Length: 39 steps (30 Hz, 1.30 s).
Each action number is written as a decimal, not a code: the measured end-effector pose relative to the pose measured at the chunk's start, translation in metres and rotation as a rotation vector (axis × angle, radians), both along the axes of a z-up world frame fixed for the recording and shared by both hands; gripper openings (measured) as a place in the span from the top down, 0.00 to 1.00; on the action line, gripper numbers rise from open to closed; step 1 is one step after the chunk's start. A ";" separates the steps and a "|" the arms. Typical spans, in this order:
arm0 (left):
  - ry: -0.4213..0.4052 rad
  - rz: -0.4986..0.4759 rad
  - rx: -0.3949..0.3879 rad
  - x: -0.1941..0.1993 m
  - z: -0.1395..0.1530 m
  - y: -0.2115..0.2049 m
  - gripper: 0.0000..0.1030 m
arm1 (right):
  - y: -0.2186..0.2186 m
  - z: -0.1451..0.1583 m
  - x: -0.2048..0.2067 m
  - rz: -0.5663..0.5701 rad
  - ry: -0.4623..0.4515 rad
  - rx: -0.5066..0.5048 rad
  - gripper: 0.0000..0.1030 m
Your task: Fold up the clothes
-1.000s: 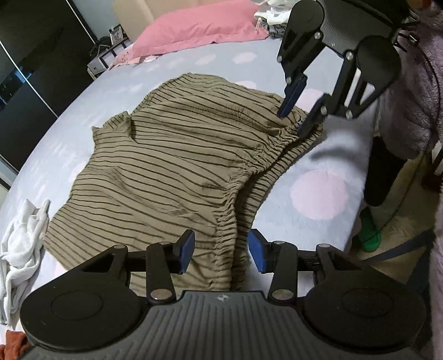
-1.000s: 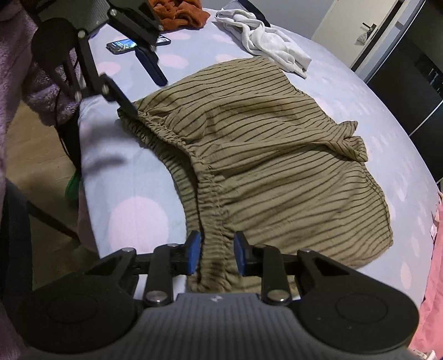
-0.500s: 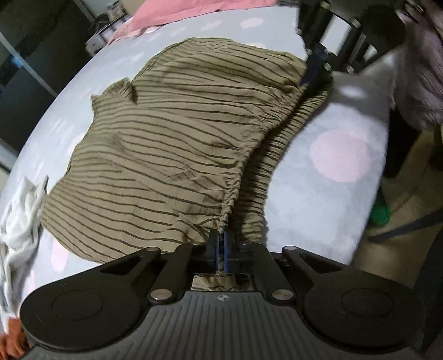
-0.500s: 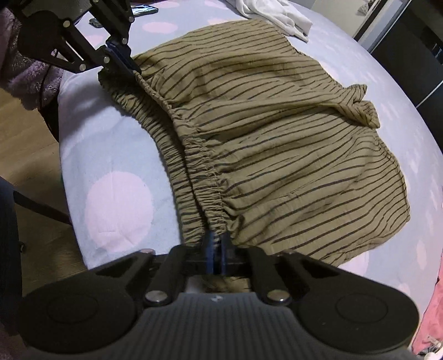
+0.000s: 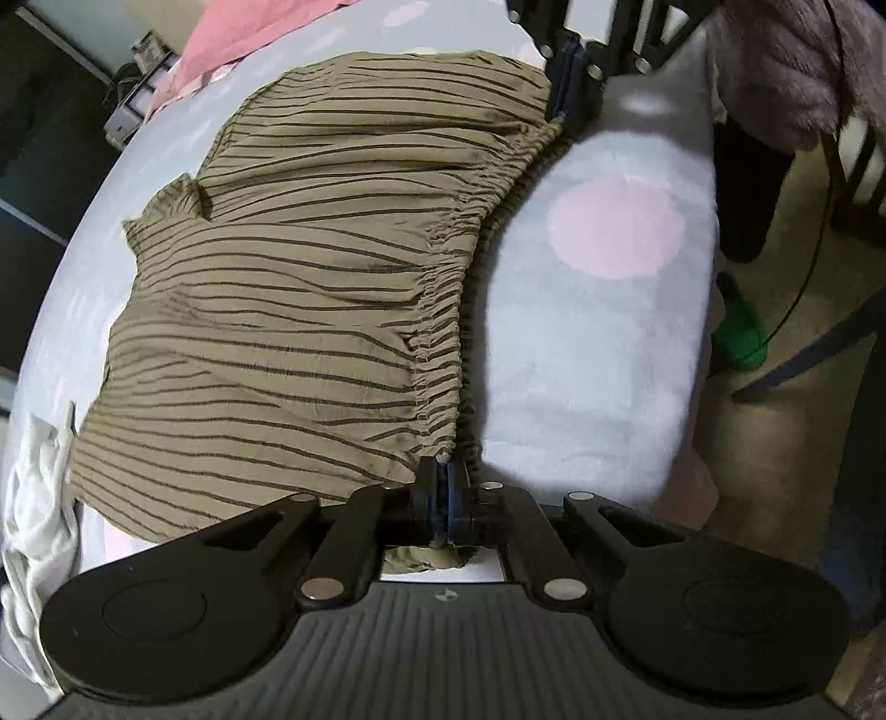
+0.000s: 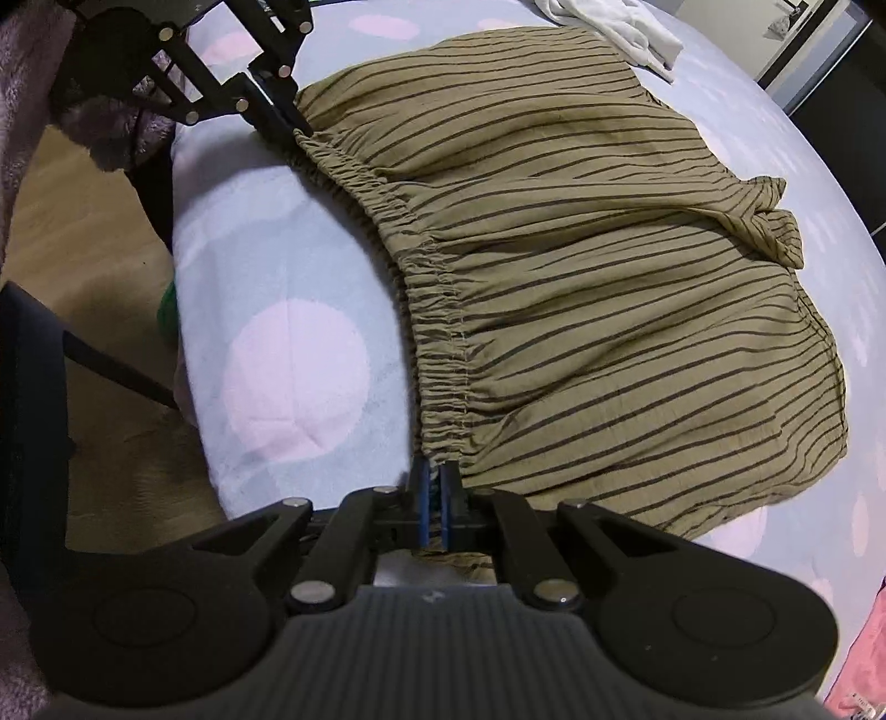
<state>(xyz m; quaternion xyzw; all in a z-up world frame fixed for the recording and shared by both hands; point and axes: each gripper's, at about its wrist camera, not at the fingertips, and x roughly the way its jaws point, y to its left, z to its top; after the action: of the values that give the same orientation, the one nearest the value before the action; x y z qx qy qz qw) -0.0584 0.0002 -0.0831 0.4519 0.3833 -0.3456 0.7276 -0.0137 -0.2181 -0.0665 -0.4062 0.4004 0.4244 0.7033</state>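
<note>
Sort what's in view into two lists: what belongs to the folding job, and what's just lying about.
In the job:
- olive striped garment with a gathered elastic waistband
- left gripper, shut on one end of the waistband
- right gripper, shut on the other end

Lying about:
- crumpled white cloth
- pink pillow
- green object on the floor

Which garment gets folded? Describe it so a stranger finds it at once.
On the dotted bed, find the shorts spread near the edge. Both tools pinch their elastic waistband. They are olive with thin dark stripes, unlike the crumpled white cloth beside them.
</note>
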 end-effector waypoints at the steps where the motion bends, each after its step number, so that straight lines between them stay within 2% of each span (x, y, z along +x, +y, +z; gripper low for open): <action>1: 0.008 0.017 -0.017 0.000 0.004 0.002 0.94 | 0.000 0.001 -0.001 0.000 0.001 0.003 0.91; 3: 0.040 0.059 -0.060 0.001 0.014 0.006 0.82 | -0.002 0.006 -0.001 -0.018 0.007 0.024 0.89; 5: 0.058 0.104 -0.111 0.001 0.024 0.010 0.64 | -0.007 0.012 0.001 -0.049 0.018 0.056 0.85; 6: 0.062 0.122 -0.135 0.001 0.029 0.013 0.62 | -0.011 0.016 0.003 -0.075 0.022 0.076 0.84; 13: 0.098 0.291 -0.331 0.023 0.065 0.027 0.60 | -0.036 0.047 0.021 -0.311 0.051 0.245 0.71; 16: 0.118 0.406 -0.400 0.038 0.071 0.033 0.60 | -0.054 0.056 0.038 -0.533 0.113 0.376 0.60; 18: 0.143 0.488 -0.430 0.048 0.069 0.038 0.60 | -0.065 0.055 0.049 -0.691 0.168 0.444 0.57; 20: 0.175 0.560 -0.454 0.058 0.065 0.042 0.60 | -0.070 0.049 0.054 -0.793 0.175 0.445 0.51; 21: 0.194 0.587 -0.463 0.062 0.063 0.045 0.60 | -0.070 0.045 0.056 -0.828 0.173 0.432 0.51; 25: 0.244 0.642 -0.464 0.072 0.051 0.050 0.60 | -0.078 0.027 0.067 -0.959 0.223 0.410 0.39; 28: 0.255 0.622 -0.451 0.070 0.048 0.049 0.60 | -0.085 0.015 0.075 -1.055 0.290 0.418 0.39; 36: 0.261 0.640 -0.412 0.073 0.045 0.048 0.60 | -0.085 -0.007 0.077 -1.132 0.383 0.405 0.40; 37: 0.260 0.647 -0.406 0.074 0.044 0.049 0.60 | -0.085 -0.009 0.078 -1.142 0.395 0.403 0.49; 38: 0.259 0.654 -0.401 0.074 0.043 0.049 0.60 | -0.085 -0.010 0.078 -1.144 0.394 0.403 0.64; 39: 0.258 0.660 -0.398 0.075 0.042 0.050 0.60 | -0.084 -0.008 0.078 -1.144 0.399 0.418 0.73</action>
<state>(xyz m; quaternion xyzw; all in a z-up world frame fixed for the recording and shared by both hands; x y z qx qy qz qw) 0.0166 0.0499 -0.0406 0.1078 0.5214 -0.2150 0.8187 0.0643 -0.3023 -0.0744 0.1042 0.5857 0.1185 0.7950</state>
